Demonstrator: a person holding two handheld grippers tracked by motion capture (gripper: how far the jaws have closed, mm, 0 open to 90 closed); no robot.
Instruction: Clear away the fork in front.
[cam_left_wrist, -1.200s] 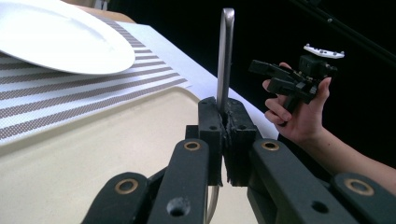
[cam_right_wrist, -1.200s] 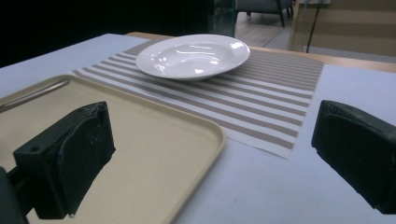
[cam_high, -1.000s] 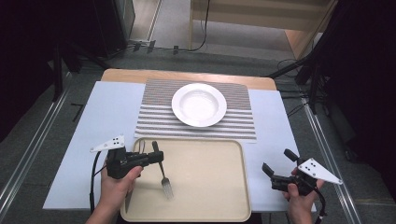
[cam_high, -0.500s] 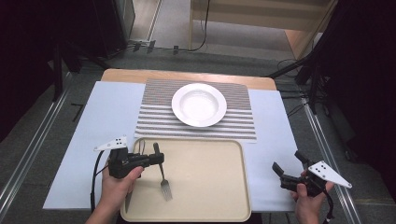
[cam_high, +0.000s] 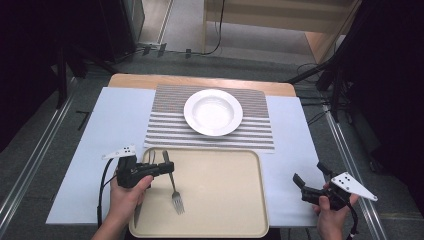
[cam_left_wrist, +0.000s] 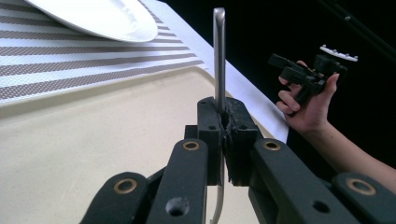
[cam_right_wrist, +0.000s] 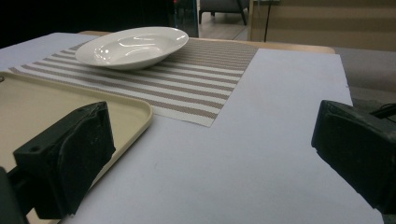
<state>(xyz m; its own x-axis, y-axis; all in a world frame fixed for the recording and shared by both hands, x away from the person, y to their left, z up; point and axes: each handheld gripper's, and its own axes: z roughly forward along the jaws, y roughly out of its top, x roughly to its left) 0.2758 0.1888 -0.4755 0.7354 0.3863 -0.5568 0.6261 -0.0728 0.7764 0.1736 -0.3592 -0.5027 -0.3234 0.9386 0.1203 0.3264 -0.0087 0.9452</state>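
My left gripper is over the left part of a beige tray and is shut on the handle of a metal fork. The fork's tines point toward the tray's near edge. In the left gripper view the handle stands up from between the closed jaws of the left gripper. My right gripper is held open with nothing in it, over the pale blue cloth to the right of the tray. The right gripper view shows that right gripper with its jaws wide apart above bare cloth.
A white plate rests on a striped placemat beyond the tray. More cutlery lies along the tray's left side, partly under my left hand. The pale blue cloth covers the table; dark floor and metal rails surround it.
My right hand has drifted right and a little lower, toward the table's near right corner, jaws still open. The left gripper and fork have hardly moved.
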